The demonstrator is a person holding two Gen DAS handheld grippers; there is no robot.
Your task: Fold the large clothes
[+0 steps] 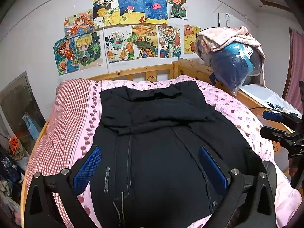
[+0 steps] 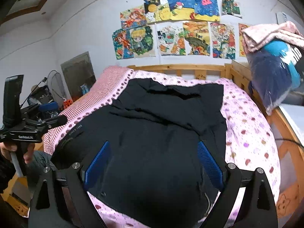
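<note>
On the pink bedspread [image 1: 237, 112] lies a rumpled black garment [image 1: 157, 133], both hand-held grippers [image 1: 150, 168] [image 2: 153, 168] spread, empty.

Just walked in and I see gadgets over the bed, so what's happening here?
A person is folding a large black garment spread on the pink bedspread, holding a gripper in each hand. The left gripper and right gripper hover above its near end, both open and holding nothing. The far part already lies folded over.

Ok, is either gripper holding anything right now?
Nothing held. Left gripper and right gripper are both open above the black fabric garment.
</note>
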